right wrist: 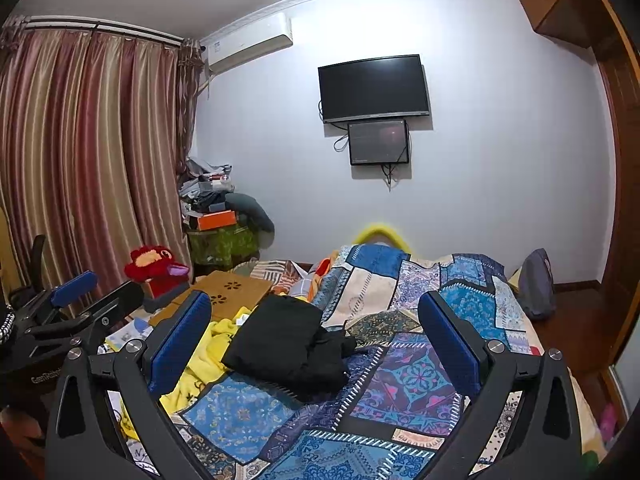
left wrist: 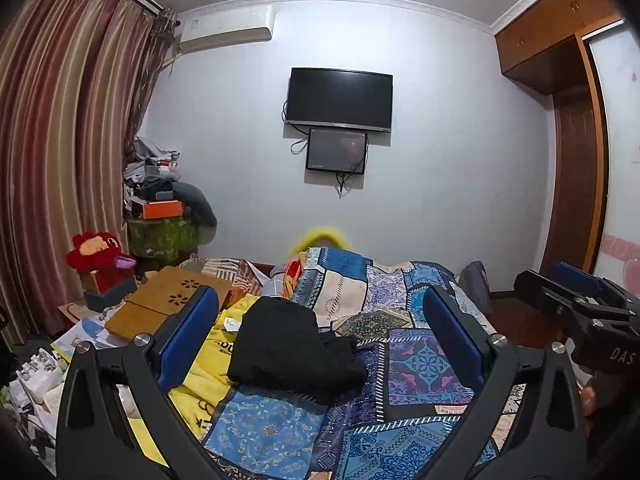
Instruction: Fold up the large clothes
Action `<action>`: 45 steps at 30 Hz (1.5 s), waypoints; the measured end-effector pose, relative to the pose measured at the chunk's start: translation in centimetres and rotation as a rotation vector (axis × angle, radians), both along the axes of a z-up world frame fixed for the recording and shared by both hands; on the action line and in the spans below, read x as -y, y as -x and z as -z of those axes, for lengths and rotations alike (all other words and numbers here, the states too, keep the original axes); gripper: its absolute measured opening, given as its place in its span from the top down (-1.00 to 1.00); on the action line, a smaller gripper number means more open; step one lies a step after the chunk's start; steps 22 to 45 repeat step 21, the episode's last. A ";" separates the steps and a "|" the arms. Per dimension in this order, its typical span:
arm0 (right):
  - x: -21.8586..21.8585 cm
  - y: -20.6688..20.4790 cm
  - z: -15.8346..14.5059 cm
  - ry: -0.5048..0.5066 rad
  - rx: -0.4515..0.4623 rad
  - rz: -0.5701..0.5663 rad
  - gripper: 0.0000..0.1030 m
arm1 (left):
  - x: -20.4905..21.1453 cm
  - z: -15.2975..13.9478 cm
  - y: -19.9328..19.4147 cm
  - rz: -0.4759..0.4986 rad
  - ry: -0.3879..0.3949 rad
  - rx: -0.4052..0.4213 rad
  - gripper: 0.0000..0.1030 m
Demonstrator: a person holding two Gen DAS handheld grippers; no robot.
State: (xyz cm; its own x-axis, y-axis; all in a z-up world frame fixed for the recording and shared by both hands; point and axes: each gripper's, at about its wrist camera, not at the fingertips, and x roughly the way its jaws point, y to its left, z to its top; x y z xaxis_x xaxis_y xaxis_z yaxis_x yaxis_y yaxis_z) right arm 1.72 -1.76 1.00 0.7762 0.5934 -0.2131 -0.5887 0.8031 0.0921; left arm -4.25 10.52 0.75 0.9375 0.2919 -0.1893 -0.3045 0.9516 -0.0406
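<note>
Centrally, soft black garment (left wrist: 294, 348) folded in a lumpy heap on patchwork quilt (left wrist: 420, 364); left gripper (left wrist: 320, 336) and right gripper (right wrist: 316, 332) spread wide, grasping nothing. Fleecy yellow blanket (right wrist: 208, 356) alongside. Grey backpack (right wrist: 538, 284) clearer from right wrist.

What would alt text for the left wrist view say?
A folded black garment lies on a patchwork quilt, framed by the open left gripper held above it, empty. The right gripper enters at the right edge, also empty, and a yellow blanket lies left of the garment.
</note>
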 end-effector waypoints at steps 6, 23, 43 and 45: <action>0.1 -0.1 0.0 -0.006 -0.003 0.000 -0.99 | -0.2 0.1 0.0 0.008 0.017 -0.002 -0.99; -0.2 0.0 0.5 0.002 -0.018 -0.007 -0.99 | 0.2 0.7 -0.3 0.010 -0.003 -0.023 -0.99; -0.2 0.0 0.5 0.002 -0.018 -0.007 -0.99 | 0.2 0.7 -0.3 0.010 -0.003 -0.023 -0.99; -0.2 0.0 0.5 0.002 -0.018 -0.007 -0.99 | 0.2 0.7 -0.3 0.010 -0.003 -0.023 -0.99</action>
